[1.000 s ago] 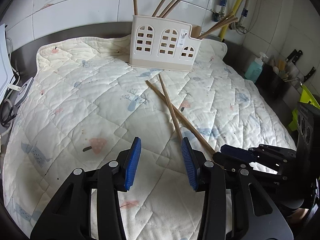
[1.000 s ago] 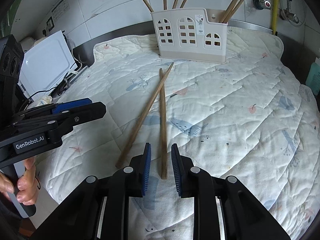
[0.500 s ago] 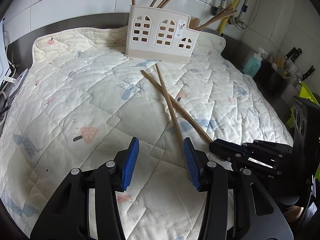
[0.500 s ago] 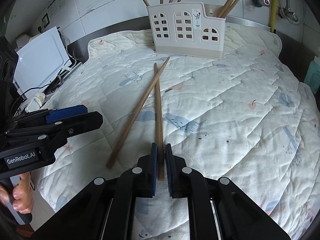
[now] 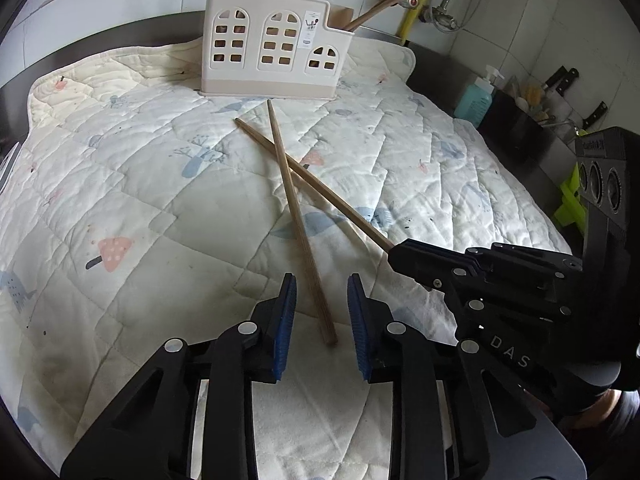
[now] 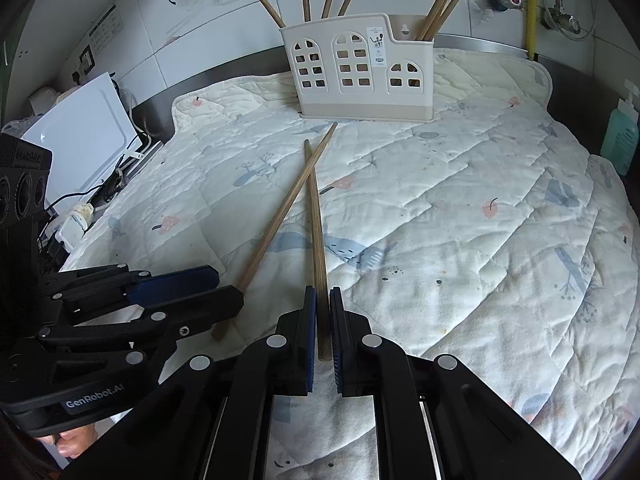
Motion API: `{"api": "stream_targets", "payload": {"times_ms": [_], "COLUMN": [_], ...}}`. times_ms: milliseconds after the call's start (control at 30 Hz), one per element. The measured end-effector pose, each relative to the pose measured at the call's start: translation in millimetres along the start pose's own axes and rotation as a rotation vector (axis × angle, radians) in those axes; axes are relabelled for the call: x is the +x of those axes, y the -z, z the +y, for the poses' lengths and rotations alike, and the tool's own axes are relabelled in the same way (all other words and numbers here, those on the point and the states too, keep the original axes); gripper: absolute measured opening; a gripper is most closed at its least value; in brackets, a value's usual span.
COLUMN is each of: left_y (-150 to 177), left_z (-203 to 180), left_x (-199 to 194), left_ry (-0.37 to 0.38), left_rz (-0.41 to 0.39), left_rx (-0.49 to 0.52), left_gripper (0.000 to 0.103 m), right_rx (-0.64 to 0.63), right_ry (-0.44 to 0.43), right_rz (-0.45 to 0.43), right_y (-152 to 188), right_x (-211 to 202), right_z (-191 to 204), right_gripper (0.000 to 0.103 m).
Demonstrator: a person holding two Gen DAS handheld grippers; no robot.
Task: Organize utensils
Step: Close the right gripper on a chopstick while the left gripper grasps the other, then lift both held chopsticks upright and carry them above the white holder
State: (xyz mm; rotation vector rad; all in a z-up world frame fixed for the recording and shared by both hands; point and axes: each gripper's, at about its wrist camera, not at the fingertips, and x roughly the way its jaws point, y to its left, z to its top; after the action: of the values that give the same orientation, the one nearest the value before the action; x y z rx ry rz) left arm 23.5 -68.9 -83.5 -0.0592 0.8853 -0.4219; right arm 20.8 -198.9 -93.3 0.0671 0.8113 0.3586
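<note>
Two wooden chopsticks lie crossed on a quilted mat (image 5: 140, 200). My right gripper (image 6: 323, 300) is shut on the near end of one chopstick (image 6: 314, 216), which still rests on the mat. My left gripper (image 5: 322, 292) is open, its jaws on either side of the near end of the other chopstick (image 5: 296, 216). The gripped chopstick (image 5: 332, 200) runs into the right gripper (image 5: 404, 254) in the left wrist view. The other chopstick (image 6: 280, 216) passes under the left gripper (image 6: 224, 284) in the right wrist view. A cream utensil holder (image 5: 276, 46) (image 6: 360, 72) stands at the back with several chopsticks upright in it.
A teal soap bottle (image 5: 476, 98) (image 6: 620, 132) and a dark caddy with knives (image 5: 532, 120) stand right of the mat. A white appliance (image 6: 80, 136) with cables sits at the left. A tiled wall with a yellow pipe (image 5: 414, 4) is behind.
My right gripper has closed onto the chopstick end. My left gripper has moved right and forward so its open jaws straddle the other chopstick's near end.
</note>
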Motion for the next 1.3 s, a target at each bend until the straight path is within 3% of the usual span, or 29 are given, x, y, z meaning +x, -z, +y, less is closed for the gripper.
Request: {"api": "stream_targets", "payload": {"times_ms": [267, 600, 1033, 1300], "left_y": [0.9, -2.2, -30.2, -58.2], "left_z": [0.3, 5.8, 17.8, 22.7], "left_x": [11.4, 5.7, -50.3, -64.4], "left_ry": [-0.030, -0.064, -0.088, -0.084], "left_rz": [0.014, -0.008, -0.212, -0.258], "left_rx": [-0.006, -0.029, -0.019, 0.013], "left_gripper": [0.011, 0.005, 0.005, 0.005], "right_rx": [0.009, 0.009, -0.017, -0.058], "right_ry": [-0.003, 0.000, 0.023, 0.034], "right_rz": [0.018, -0.003, -0.174, -0.249], "right_y": [2.9, 0.6, -44.0, -86.0], "right_x": [5.9, -1.4, -64.5, -92.5], "right_z": [-2.0, -1.5, -3.7, -6.3], "right_gripper": [0.007, 0.007, 0.007, 0.007]}}
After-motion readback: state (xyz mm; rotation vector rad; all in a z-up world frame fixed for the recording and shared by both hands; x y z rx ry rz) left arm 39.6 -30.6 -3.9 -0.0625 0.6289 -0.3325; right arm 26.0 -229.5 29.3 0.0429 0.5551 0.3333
